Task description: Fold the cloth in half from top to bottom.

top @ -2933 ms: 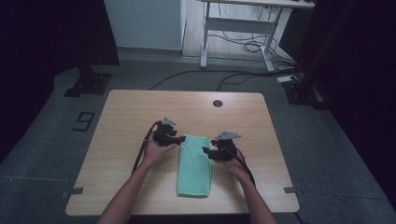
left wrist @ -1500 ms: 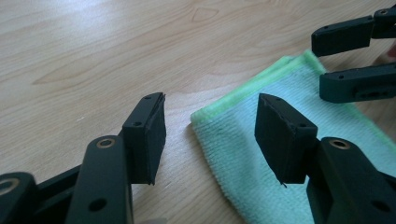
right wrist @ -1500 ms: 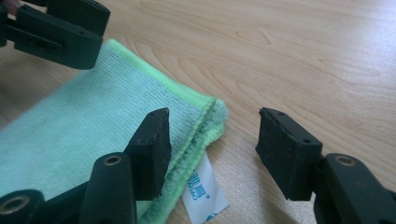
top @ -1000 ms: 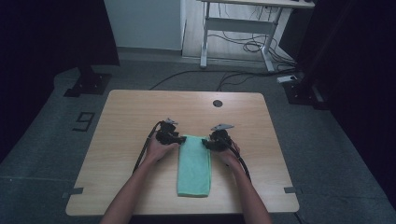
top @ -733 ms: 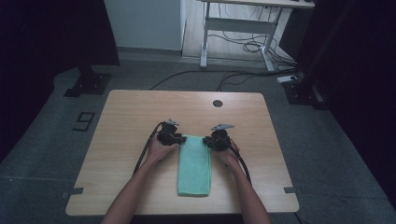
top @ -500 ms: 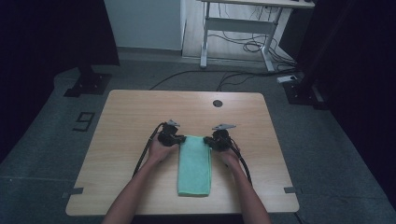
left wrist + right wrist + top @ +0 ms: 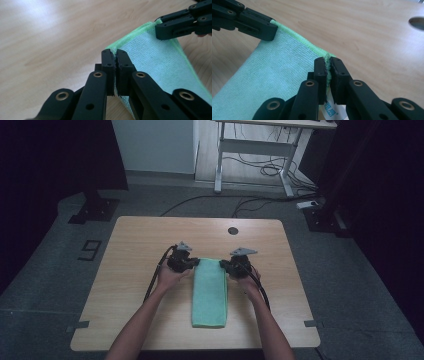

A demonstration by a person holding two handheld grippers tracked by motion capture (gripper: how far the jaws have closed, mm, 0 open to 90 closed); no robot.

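High view shows a folded green towel [image 7: 210,292] lying lengthwise in the middle of the wooden table [image 7: 130,250], with the left gripper [image 7: 192,264] and right gripper [image 7: 226,266] at its two far corners. Each gripper view shows that gripper's jaws pinched tight on a corner hem, which is just raised off the wood. Judging by this, the grasp is made and a fold is starting; next, both corners need lifting together, level, and carrying toward the near end.

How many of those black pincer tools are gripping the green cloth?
2. The left gripper pinches the far left corner of the folded green towel; the right gripper pinches its far right corner. None seems hidden.
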